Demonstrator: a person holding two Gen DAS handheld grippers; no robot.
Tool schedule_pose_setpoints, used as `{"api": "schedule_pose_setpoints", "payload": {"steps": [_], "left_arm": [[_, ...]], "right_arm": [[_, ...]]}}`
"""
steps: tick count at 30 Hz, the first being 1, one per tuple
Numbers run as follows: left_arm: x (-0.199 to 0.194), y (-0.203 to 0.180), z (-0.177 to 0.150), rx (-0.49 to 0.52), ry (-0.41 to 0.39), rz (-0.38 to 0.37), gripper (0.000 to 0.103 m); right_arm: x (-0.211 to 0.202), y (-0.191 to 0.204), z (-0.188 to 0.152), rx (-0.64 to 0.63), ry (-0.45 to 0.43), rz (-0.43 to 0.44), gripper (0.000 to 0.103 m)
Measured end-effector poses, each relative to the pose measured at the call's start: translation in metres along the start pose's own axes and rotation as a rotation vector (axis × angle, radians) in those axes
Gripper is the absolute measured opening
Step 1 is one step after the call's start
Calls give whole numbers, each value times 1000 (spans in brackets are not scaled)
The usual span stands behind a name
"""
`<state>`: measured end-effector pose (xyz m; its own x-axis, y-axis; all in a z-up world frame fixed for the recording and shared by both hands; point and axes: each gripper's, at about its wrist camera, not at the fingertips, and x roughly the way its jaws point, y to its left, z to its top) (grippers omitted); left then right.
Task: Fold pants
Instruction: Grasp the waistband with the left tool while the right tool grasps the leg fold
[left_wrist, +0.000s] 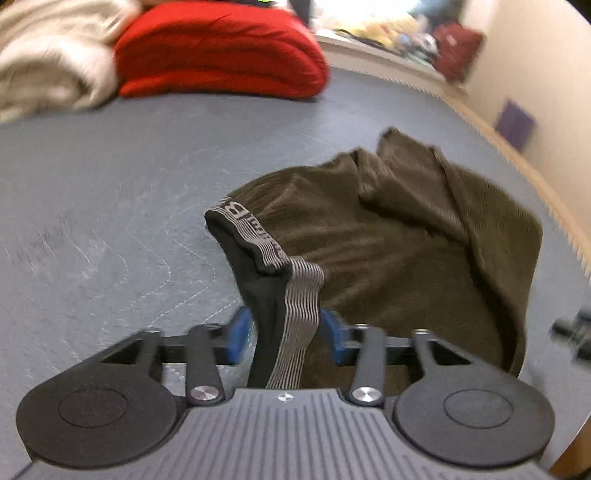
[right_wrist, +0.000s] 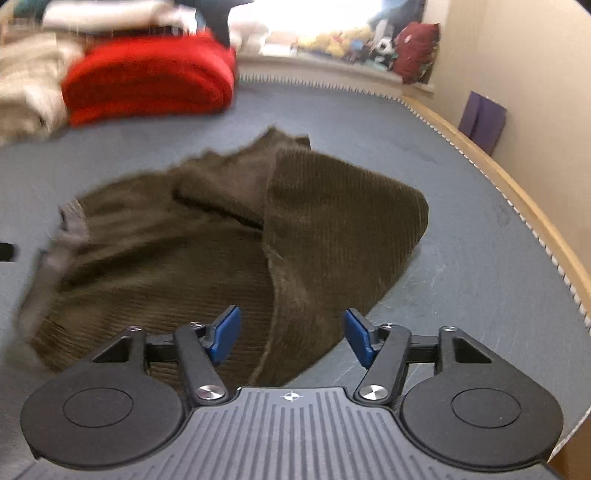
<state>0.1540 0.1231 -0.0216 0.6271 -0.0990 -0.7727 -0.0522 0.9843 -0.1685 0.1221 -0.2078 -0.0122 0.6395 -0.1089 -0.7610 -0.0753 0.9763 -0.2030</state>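
- Blue pads of the left gripper (left_wrist: 284, 338) are standing partly open, and the grey striped waistband (left_wrist: 299, 306) is running between them; whether they are pressing it I cannot tell, because the band is hiding the inner faces.
- Black lining of the waistband is rising toward 11 o'clock from the jaws, so this corner seems lifted, probably to carry the top edge over for a fold.
- Blue pads of the right gripper (right_wrist: 291, 338) are also standing partly open, and they are holding nothing; a hem-like edge of the pants (right_wrist: 332, 229) is lying under the gap.
- Brown corduroy pants are lying crumpled on the grey-blue mat (right_wrist: 480, 236), at 12 o'clock from both grippers, with one leg part doubled over toward 1 o'clock.
- Folding seems only at its beginning, since the cloth is not yet flat.
- Red folded blanket (right_wrist: 147, 77) is resting at 11 o'clock, well apart, beside a cream blanket (left_wrist: 48, 62).
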Motion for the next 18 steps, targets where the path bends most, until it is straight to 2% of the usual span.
{"api": "schedule_pose_setpoints", "payload": {"steps": [2, 3, 7, 9, 18], "left_arm": [[9, 11, 6, -46, 6, -3, 82], [15, 15, 8, -58, 19, 3, 84], [39, 28, 11, -120, 95, -11, 88], [52, 31, 12, -135, 127, -10, 93], [102, 35, 13, -246, 255, -66, 94]], "right_arm": [[20, 4, 3, -24, 30, -8, 68], [28, 6, 3, -28, 46, -10, 69], [55, 10, 7, -17, 141, -13, 71], [63, 13, 11, -24, 149, -10, 74], [91, 13, 18, -7, 219, -19, 75]]}}
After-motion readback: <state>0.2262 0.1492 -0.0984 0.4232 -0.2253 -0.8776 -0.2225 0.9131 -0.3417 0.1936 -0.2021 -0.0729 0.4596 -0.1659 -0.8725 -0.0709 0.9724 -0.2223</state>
